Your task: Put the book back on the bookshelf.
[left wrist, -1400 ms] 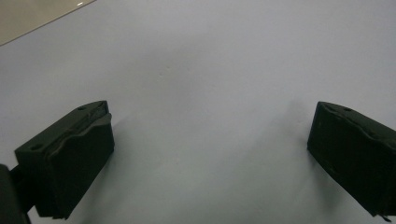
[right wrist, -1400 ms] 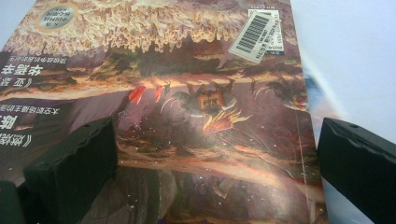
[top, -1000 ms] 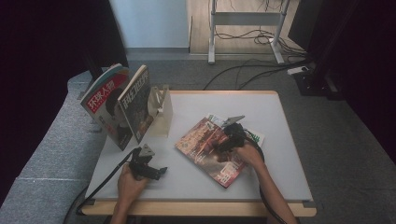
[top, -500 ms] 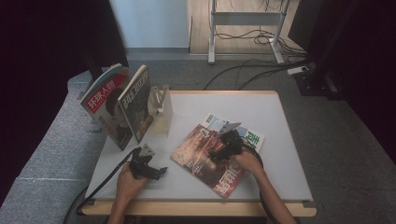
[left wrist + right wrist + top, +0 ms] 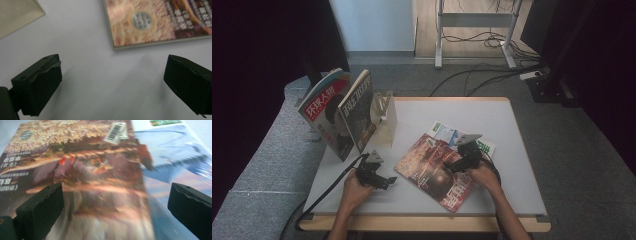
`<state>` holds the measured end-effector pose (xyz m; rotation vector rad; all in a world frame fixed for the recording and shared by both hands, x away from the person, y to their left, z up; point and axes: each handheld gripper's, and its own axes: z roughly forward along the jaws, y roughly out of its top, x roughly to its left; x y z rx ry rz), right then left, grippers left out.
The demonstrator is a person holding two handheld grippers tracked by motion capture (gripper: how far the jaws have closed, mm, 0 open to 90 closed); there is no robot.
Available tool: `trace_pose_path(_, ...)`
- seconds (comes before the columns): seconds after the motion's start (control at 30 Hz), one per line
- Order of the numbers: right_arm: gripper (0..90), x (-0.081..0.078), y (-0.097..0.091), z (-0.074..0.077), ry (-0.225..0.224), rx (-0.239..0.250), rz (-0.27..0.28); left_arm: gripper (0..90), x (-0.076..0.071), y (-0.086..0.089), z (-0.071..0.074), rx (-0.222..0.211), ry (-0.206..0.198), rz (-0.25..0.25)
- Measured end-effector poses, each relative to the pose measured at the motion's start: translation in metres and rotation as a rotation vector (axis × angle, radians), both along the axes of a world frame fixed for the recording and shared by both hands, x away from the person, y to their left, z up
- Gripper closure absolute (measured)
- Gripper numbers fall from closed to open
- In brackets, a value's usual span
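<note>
A red-covered magazine lies flat at the table's centre, partly over a blue and white magazine. My right gripper sits low over the red cover, open, jaws wide apart with nothing between them; the blue magazine shows to its right. My left gripper rests near the front left of the table, open and empty. Its jaws hover over bare tabletop just short of the red magazine's corner.
Two magazines stand upright against a pale bookend at the table's left edge. The white table has bare room at the back and right. A grey couch lies left of the table; cables run on the floor behind.
The red magazine has slid toward the front edge, uncovering more of the blue one. My right gripper moved the same way. The left gripper barely shifted.
</note>
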<state>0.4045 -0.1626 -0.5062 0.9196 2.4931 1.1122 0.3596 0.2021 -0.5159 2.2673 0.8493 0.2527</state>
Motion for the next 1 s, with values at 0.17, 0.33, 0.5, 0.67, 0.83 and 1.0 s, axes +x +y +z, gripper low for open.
trace_pose_path(0.17,1.7,-0.012,-0.022,0.003,-0.022,-0.007,-0.036,1.1,0.008,-0.014,0.003,0.007,-0.002,-0.033)
trace_pose_path(0.33,2.4,-0.024,-0.046,0.002,-0.042,-0.001,-0.089,1.3,0.017,-0.026,0.007,-0.002,-0.003,-0.058)
trace_pose_path(0.5,2.5,-0.036,-0.070,0.003,-0.057,0.005,-0.146,1.5,0.025,-0.039,0.011,0.007,-0.001,-0.079)
trace_pose_path(0.67,2.4,-0.049,-0.088,0.003,-0.072,-0.004,-0.190,3.2,0.033,-0.046,0.011,-0.027,0.003,-0.085)
trace_pose_path(0.83,2.3,-0.060,-0.099,-0.003,-0.073,-0.019,-0.218,3.0,0.037,-0.055,0.008,0.014,0.017,-0.104)
trace_pose_path(1.0,2.3,-0.068,-0.103,-0.008,-0.075,-0.027,-0.230,3.6,0.041,-0.058,0.000,-0.002,0.048,-0.106)
